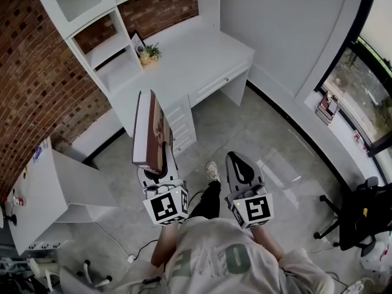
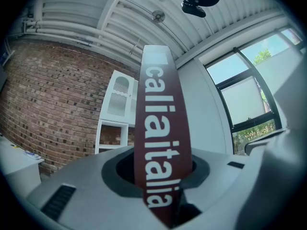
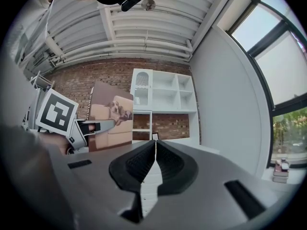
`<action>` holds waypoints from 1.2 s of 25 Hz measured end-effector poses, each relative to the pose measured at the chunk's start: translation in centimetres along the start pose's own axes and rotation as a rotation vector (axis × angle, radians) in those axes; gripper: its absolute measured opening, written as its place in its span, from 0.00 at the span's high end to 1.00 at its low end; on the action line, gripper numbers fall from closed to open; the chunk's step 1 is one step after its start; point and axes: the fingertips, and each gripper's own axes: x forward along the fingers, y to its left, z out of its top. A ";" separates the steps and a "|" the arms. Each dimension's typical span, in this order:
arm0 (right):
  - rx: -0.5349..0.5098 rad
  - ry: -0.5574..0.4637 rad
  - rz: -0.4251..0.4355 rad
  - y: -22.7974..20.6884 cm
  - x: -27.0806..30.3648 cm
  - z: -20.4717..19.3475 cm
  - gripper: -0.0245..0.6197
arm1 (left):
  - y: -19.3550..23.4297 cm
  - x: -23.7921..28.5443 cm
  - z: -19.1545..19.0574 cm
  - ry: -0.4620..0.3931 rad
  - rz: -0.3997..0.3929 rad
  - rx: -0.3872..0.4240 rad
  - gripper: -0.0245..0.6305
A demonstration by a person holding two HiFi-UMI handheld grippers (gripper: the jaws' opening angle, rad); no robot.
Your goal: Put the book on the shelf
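I grip the book [image 1: 149, 130] upright in my left gripper [image 1: 157, 171], my right gripper [image 1: 240, 167] closed empty, the shelf [image 1: 113, 60] well apart, placing not yet done.

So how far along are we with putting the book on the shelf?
Picked up: the book stands clamped in the left gripper. In hand: it's held over the floor, short of the white desk. Left: reach the shelf and set it in. The right gripper is shut, empty.
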 end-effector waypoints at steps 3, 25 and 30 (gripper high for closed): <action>-0.009 -0.013 0.022 -1.1 3.5 -0.4 0.94 | 0.4 3.5 -0.9 -0.013 0.012 -0.007 0.73; -0.074 -0.026 0.176 -11.8 34.5 1.9 0.94 | 5.1 32.0 -2.9 -0.057 0.149 -0.026 0.73; -0.097 -0.035 0.226 -12.8 38.6 2.0 0.94 | 5.4 35.0 -3.4 -0.044 0.181 -0.008 0.73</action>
